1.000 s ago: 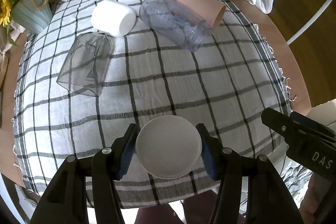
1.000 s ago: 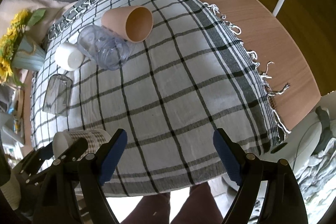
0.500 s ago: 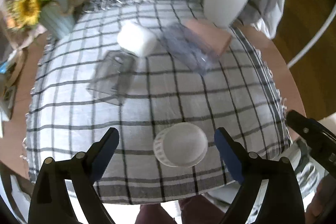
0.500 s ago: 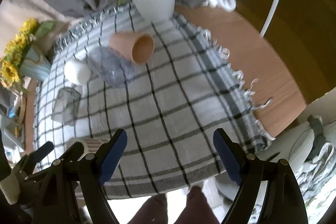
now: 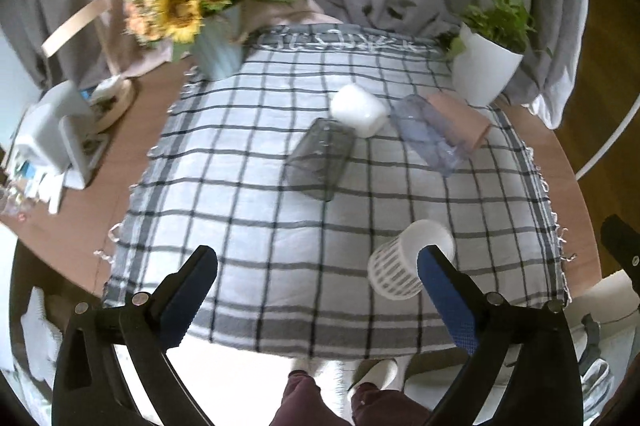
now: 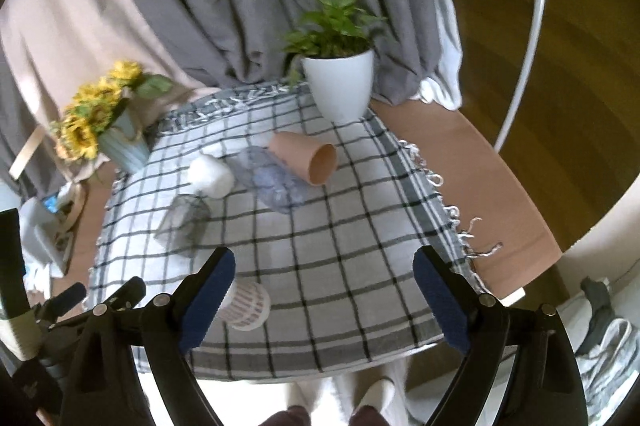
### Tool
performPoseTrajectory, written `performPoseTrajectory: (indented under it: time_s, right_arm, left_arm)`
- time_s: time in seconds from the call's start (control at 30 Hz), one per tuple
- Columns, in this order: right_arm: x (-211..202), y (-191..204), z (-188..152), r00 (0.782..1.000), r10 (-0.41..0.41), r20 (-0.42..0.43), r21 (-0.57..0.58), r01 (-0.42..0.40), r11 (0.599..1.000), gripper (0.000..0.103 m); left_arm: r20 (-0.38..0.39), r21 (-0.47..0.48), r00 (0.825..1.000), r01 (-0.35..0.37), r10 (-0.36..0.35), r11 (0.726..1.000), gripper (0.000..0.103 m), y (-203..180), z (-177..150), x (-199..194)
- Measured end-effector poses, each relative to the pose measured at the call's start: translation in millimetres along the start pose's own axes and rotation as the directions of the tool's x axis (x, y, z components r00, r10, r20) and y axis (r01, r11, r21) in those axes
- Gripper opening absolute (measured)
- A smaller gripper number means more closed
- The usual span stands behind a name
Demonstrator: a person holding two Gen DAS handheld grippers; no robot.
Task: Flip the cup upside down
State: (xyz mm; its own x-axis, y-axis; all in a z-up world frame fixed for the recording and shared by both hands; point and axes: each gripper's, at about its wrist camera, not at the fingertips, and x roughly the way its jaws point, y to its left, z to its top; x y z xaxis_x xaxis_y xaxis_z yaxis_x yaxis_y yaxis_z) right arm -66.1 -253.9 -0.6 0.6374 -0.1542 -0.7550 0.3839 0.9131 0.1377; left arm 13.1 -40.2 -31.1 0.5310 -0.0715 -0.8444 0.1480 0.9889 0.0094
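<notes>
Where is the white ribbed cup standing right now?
The white ribbed cup stands upside down near the front edge of the checked cloth, low right in the left wrist view, beside the open left gripper.

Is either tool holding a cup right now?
No. The left tool and right tool are open and empty; the white ribbed cup stands alone.

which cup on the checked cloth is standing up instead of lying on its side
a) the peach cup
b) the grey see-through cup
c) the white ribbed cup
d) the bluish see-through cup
c: the white ribbed cup stands mouth-down near the front edge of the cloth, while the peach cup, grey cup and bluish cup all lie on their sides.
</notes>
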Motion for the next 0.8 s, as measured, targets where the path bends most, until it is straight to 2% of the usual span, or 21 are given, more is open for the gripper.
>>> performPoseTrajectory:
  time_s: [0.3,0.8]
  right_arm:
    - [-4,28,-21,0.998,0.069,-0.004,-0.091,-0.069,0.994,0.091]
    - [-13,49,-35,0.997,0.08,0.007,-0.115,-0.079,0.99,0.091]
  left_arm:
    - [0.082,0.001,0.99,-0.111,0.111,0.994,0.102,16,-15,-31]
    - [0.09,0.004,0.991,-0.099,0.098,0.995,0.102,31,-17,-42]
